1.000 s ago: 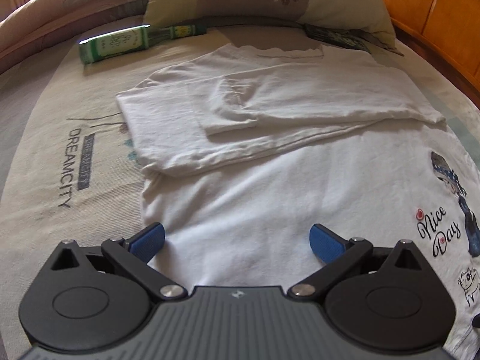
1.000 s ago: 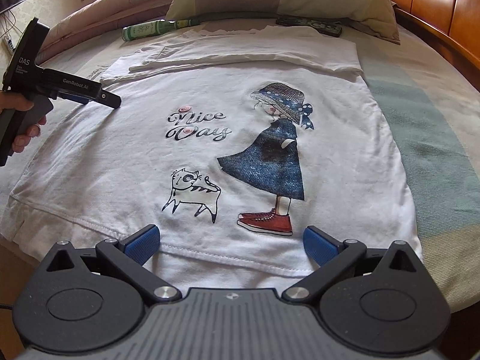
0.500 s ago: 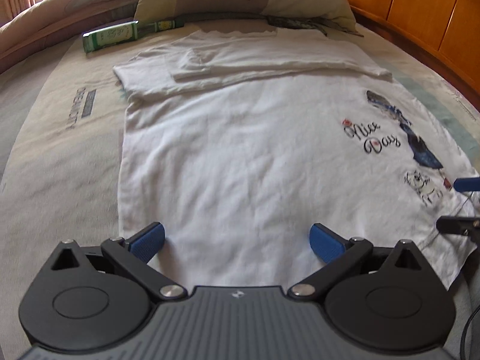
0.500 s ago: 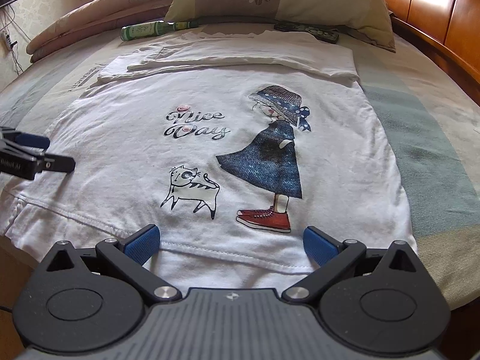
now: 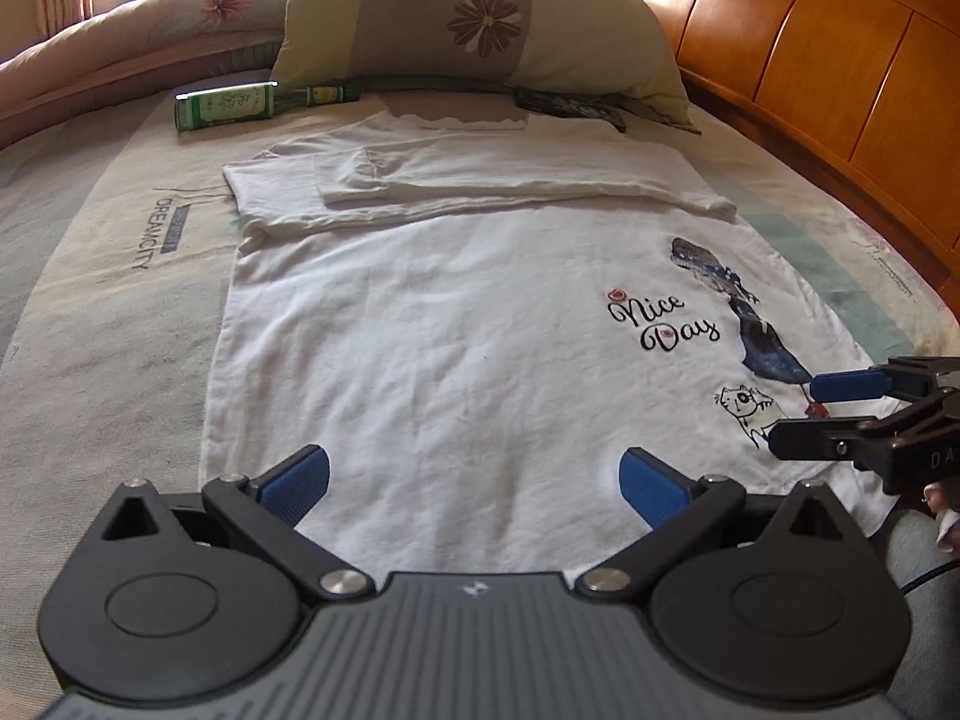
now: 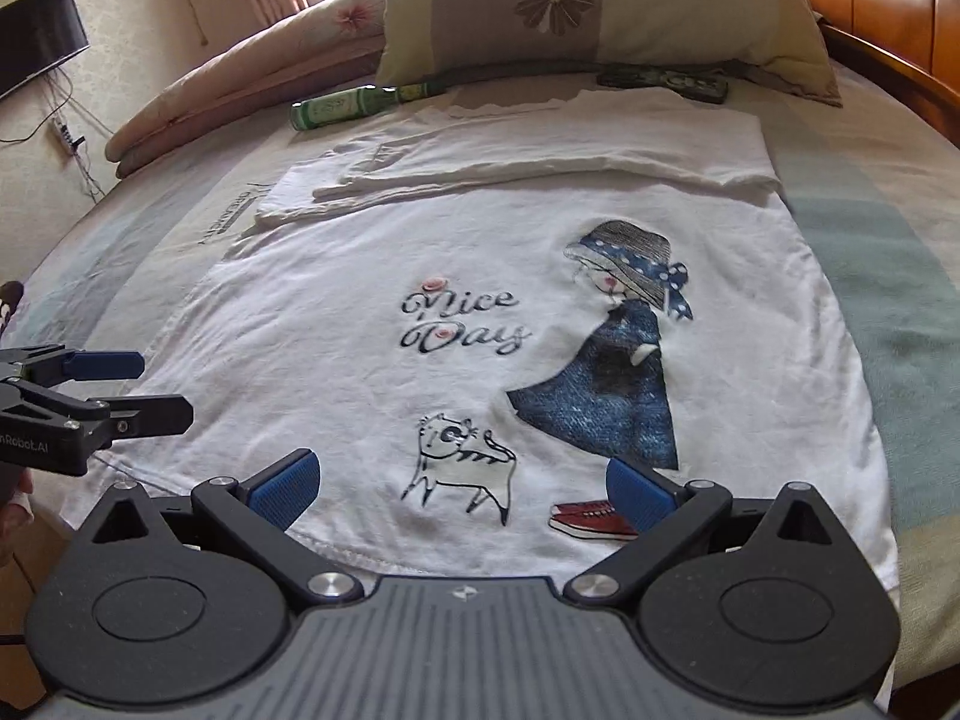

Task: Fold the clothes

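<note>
Shirt [image 6: 372,372] flat on the bed [image 5: 108,324], print up, sleeves folded across at 12 o'clock, hem at 6. Left gripper [image 5: 474,483] and right gripper [image 6: 459,483] both spread wide, holding nothing, poised over the hem. Risks: pinching only the top layer, or bedsheet with it; uneven lift skewing the fold; folded sleeves slipping loose; bottle [image 5: 225,105] at 11 o'clock getting nudged.

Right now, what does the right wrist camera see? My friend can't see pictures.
A white T-shirt printed "Nice Day", sleeves folded in, lies flat on a bed. The open right gripper hovers at its hem; the open left gripper waits alongside.
</note>
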The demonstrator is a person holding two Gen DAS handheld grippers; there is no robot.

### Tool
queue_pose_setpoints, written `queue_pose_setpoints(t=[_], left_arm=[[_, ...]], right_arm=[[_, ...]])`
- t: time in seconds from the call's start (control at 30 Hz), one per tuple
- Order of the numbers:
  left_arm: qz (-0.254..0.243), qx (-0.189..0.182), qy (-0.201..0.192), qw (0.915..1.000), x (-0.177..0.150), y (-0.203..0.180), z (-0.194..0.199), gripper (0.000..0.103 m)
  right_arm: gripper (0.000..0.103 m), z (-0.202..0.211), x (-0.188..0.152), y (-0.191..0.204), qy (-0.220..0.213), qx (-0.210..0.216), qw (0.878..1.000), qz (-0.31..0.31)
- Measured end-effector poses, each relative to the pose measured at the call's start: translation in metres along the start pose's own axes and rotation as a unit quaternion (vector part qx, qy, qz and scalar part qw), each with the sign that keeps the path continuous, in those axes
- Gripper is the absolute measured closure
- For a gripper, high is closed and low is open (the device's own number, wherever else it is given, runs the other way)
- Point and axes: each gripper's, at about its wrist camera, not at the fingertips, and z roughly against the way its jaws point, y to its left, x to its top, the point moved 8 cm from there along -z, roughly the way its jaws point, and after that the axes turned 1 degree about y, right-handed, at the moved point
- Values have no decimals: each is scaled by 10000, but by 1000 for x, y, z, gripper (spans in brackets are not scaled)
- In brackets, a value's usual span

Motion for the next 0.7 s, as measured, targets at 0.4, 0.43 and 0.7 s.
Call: queue_pose_setpoints(t=[0.4, 0.43, 0.7], left_arm=[[582, 53, 178, 9981, -3, 17, -13, 1], [614, 92, 232, 9978, -4, 17, -17, 1], [574, 96, 179, 9981, -10, 19, -13, 1]], right_arm=[[0, 25, 49, -64, -646, 151, 9951, -728], [0, 20, 64, -63, -744, 284, 9946, -664], [0, -70, 134, -94, -535, 506, 9927, -960]])
